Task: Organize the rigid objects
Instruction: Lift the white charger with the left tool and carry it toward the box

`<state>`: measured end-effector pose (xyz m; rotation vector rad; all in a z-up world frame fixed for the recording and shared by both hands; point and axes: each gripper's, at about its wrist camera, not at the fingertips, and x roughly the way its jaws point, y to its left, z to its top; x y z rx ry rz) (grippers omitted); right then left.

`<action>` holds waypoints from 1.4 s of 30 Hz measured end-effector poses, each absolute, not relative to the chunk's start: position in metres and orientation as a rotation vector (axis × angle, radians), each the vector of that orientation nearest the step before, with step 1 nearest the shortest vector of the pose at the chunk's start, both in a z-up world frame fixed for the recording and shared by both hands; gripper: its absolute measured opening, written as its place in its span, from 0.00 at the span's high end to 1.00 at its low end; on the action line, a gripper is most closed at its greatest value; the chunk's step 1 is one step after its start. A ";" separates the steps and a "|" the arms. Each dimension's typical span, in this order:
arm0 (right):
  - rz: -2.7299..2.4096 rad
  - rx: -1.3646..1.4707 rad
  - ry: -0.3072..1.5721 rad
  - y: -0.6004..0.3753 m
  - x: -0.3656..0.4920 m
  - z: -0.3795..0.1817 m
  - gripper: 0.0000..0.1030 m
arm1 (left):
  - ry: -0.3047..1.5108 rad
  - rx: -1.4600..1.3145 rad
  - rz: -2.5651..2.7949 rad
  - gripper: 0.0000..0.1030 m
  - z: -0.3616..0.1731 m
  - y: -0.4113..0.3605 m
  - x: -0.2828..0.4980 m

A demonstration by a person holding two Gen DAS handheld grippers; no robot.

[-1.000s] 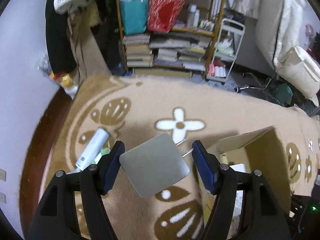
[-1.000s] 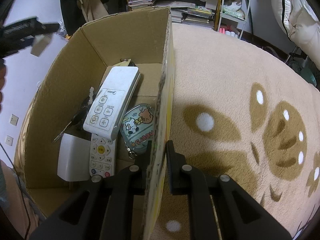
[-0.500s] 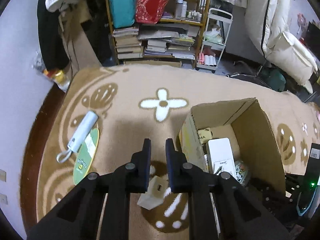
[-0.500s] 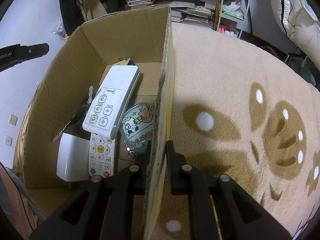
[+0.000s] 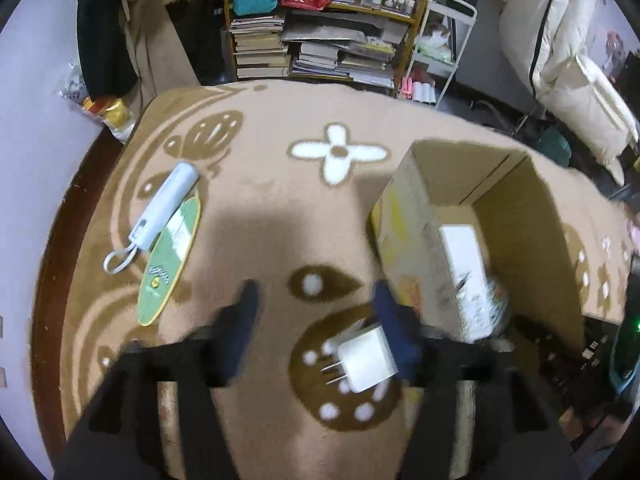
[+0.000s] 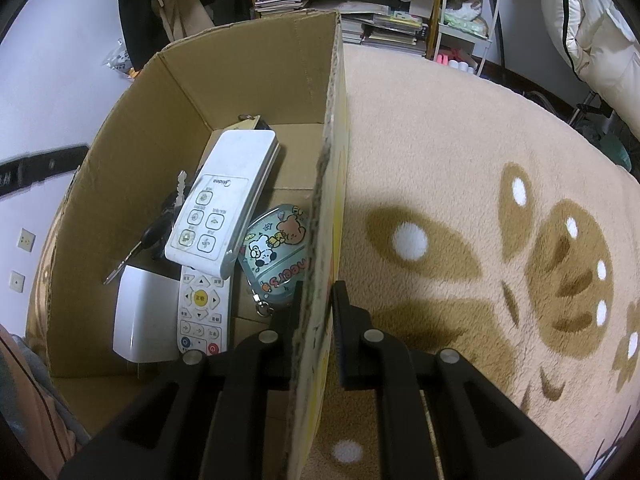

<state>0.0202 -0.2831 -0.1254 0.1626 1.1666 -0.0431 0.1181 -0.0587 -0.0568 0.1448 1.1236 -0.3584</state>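
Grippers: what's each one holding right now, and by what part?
Right gripper clamps the cardboard box by its side wall. Left gripper is opening, holding nothing; white charger lies beside one finger.

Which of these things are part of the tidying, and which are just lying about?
Part of the job: box, charger, power bank, green card, remotes, keys, left gripper, right gripper.

Just lying about: bookshelf, cart, rug.

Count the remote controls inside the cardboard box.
2. A large white remote lies diagonally on top; a smaller white remote with a yellow button sits beneath its lower end, near the box's front. Others could be hidden underneath.
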 end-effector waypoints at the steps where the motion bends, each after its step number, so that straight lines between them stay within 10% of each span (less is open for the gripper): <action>1: -0.043 0.164 1.167 -0.283 0.020 -0.125 0.88 | 1.125 0.166 -0.362 0.24 -0.058 -0.058 0.116; 8: -0.041 0.164 1.168 -0.282 0.020 -0.125 0.88 | 1.193 0.299 -0.452 0.06 -0.073 -0.056 0.106; 42: -0.038 0.172 1.179 -0.284 0.022 -0.129 0.88 | 1.192 0.562 -0.672 0.04 -0.140 -0.086 0.102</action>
